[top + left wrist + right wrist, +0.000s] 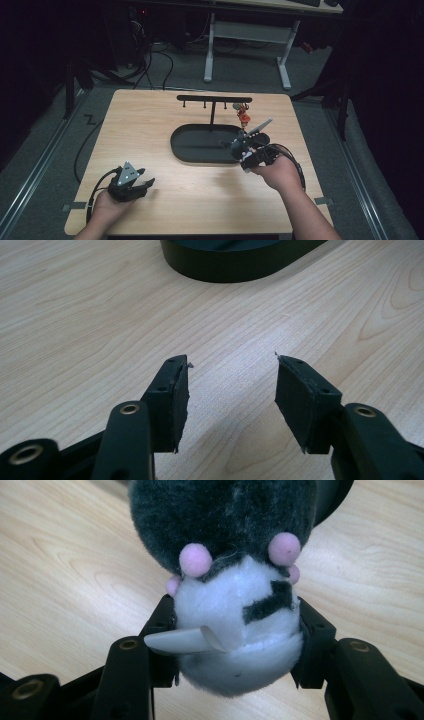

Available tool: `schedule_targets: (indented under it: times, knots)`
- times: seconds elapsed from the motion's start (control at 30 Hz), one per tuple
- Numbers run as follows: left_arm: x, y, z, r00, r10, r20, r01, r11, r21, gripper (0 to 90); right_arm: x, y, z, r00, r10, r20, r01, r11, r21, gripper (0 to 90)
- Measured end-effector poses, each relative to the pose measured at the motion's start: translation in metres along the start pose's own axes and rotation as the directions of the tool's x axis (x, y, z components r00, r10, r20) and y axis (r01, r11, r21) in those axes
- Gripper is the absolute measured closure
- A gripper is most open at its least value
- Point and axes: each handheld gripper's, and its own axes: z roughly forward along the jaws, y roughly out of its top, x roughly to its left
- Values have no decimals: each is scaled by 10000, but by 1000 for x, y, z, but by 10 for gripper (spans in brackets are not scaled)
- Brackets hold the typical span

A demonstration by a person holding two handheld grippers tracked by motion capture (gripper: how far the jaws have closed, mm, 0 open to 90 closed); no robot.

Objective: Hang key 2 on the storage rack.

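A plush toy (235,605), dark grey and white with small pink pompoms and a white label, is clamped between the jaws of the right gripper (241,149), which is held just above the right end of the black oval tray (192,147) below a black hook rack (214,99) from which a small orange charm (243,116) is hung. Going from left to right across the wooden table (165,115), the left gripper (145,186) is seen first, rested near the front left edge with its jaws spread apart and nothing between them, well apart from the tray; then come the tray and, at its right end, the held toy.
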Motion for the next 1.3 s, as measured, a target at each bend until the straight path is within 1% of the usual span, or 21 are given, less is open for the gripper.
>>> schedule_targets:
  times: [0.17, 0.37, 0.47, 0.5, 0.53, 0.83, 0.87, 0.93, 1.07, 1.13, 1.23, 1.27, 1.3]
  knots:
    - [0, 0, 0, 10000, -23, 8, 23, 10000, -21, 472, -1, 12, -8, 9999, 116, 85, -116, 9999, -91, 488]
    - [0, 0, 0, 10000, -2, 13, 3, 10000, -10, 472, -1, 25, -14, 9999, 87, 126, -85, 9998, -185, 487]
    - [0, 0, 0, 10000, -27, 32, 27, 10000, -6, 472, -3, 31, -17, 10000, 82, 37, -81, 9997, -251, 487]
    - [0, 0, -1, 10000, -5, 30, 5, 10000, 12, 472, -2, 32, -18, 9998, 203, -1, -203, 9994, -276, 487]
    - [0, 0, 0, 10000, -6, 20, 6, 10000, 1, 472, -3, 35, -19, 9998, 213, 1, -213, 9994, -272, 487]
    - [0, -1, -1, 10000, -2, 37, 2, 10000, 3, 472, -3, 47, -28, 9998, 196, -1, -196, 9992, -357, 487]
    - [1, -1, -1, 10000, -7, 48, 7, 10000, 3, 472, -4, 49, -30, 9999, 136, 37, -135, 9993, -351, 487]
    - [1, 0, 0, 10000, -18, 48, 18, 10000, 17, 472, -4, 51, -32, 9997, 257, 23, -256, 9991, -346, 487]
    - [0, 0, 0, 10000, 1, 52, -2, 10000, 20, 472, -5, 56, -35, 9998, 161, 71, -158, 9993, -345, 487]
    - [0, 0, 0, 10000, 4, 77, -4, 10000, 64, 472, -5, 57, -36, 9998, 201, 40, -199, 9989, -413, 487]
    - [1, 0, 0, 10000, 5, 78, -5, 10000, 70, 472, -4, 61, -38, 9998, 128, 176, -121, 9992, -377, 487]
    - [1, 0, 0, 10000, 5, 63, -5, 10000, 50, 473, -4, 63, -39, 9996, 201, 207, -193, 9991, -381, 487]
    - [1, 0, 0, 10000, 12, 85, -12, 10000, 81, 472, -4, 64, -40, 9996, 170, 236, -161, 9991, -386, 487]
